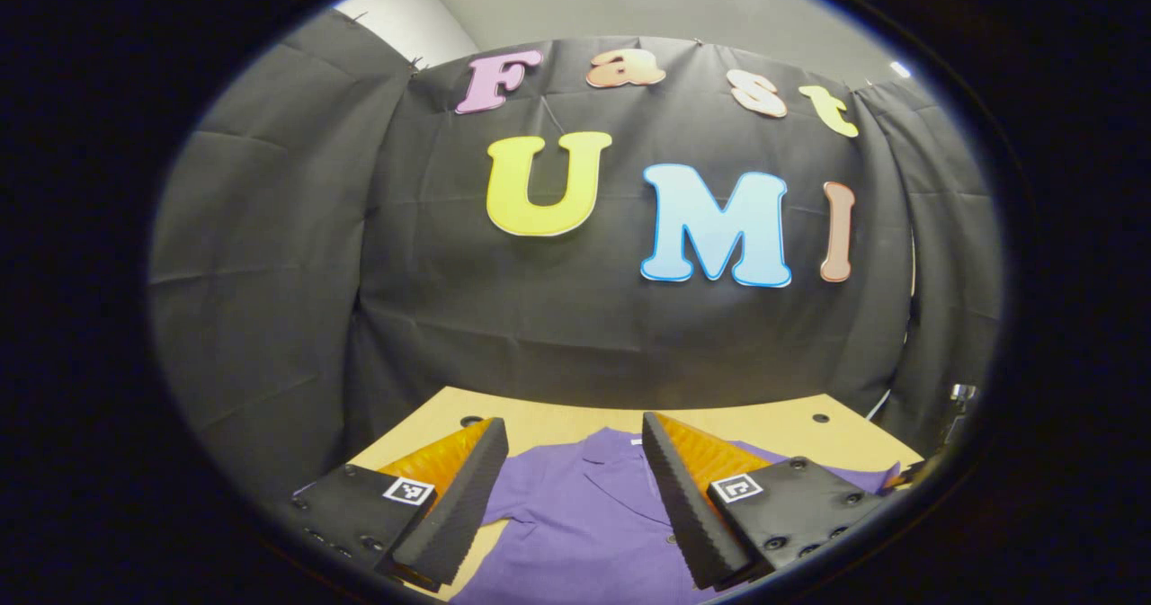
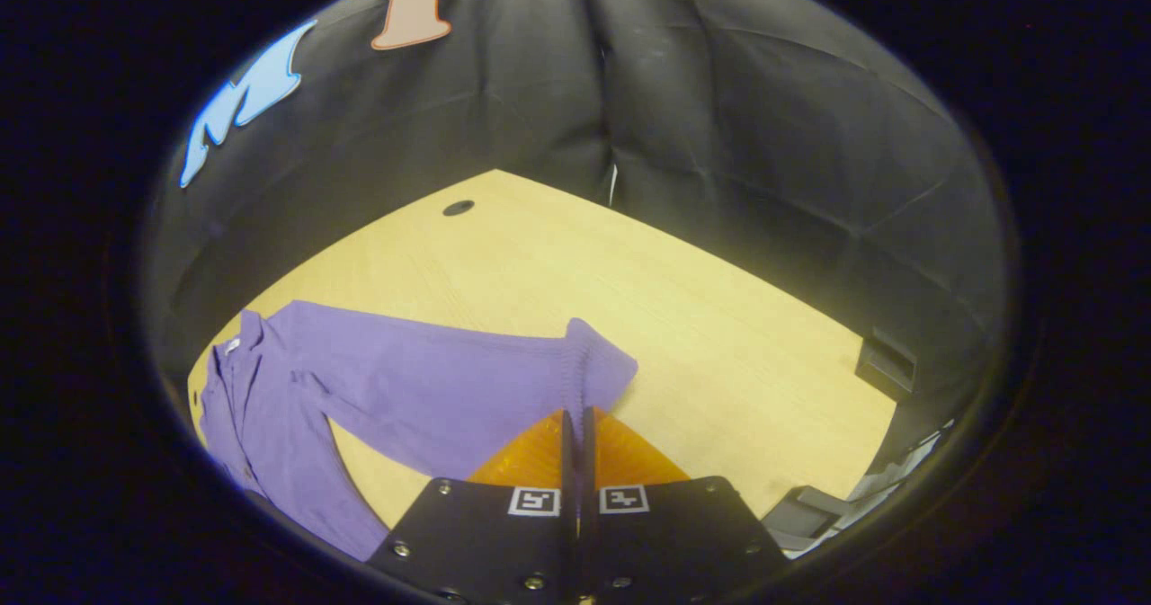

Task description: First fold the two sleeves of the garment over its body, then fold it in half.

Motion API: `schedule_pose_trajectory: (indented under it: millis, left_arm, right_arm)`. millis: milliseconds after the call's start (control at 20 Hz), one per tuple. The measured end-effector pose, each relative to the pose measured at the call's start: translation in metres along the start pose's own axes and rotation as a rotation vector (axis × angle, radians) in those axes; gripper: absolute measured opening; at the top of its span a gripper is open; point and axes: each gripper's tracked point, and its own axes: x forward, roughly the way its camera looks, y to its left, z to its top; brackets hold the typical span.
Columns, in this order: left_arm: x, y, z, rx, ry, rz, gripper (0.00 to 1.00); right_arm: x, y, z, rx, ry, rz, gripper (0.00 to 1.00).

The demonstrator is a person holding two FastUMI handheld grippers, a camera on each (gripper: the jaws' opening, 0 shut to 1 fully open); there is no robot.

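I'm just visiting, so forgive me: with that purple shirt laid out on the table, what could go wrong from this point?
The right gripper is shut at the sleeve near its cuff; whether it has cloth is hard to tell. A thin pinch could slip mid-fold. The sleeve lies stretched out from the shirt, so dragging it may bunch the body. The left gripper hangs open above the collar, pinning nothing, so the shirt may slide on the table.

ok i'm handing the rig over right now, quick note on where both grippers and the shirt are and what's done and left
Left gripper: open, above the purple shirt's collar area, holding nothing.
Right gripper: fingers closed together at the edge of the sleeve near its cuff; whether they pinch the fabric cannot be told.
Shirt lies on the wooden table, that sleeve stretched straight out from the body.
Done: no fold visible.
Left: fold both sleeves over the body, then fold in half.
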Motion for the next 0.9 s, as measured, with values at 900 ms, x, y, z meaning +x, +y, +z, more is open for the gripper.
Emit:
schedule_pose_trajectory:
  millis: [900]
  left_arm:
    - [0.013, 0.041, -0.007, -0.053, -0.018, -0.061, 0.94]
  right_arm:
    - [-0.165, 0.209, 0.056, -0.226, -0.322, 0.235, 0.01]
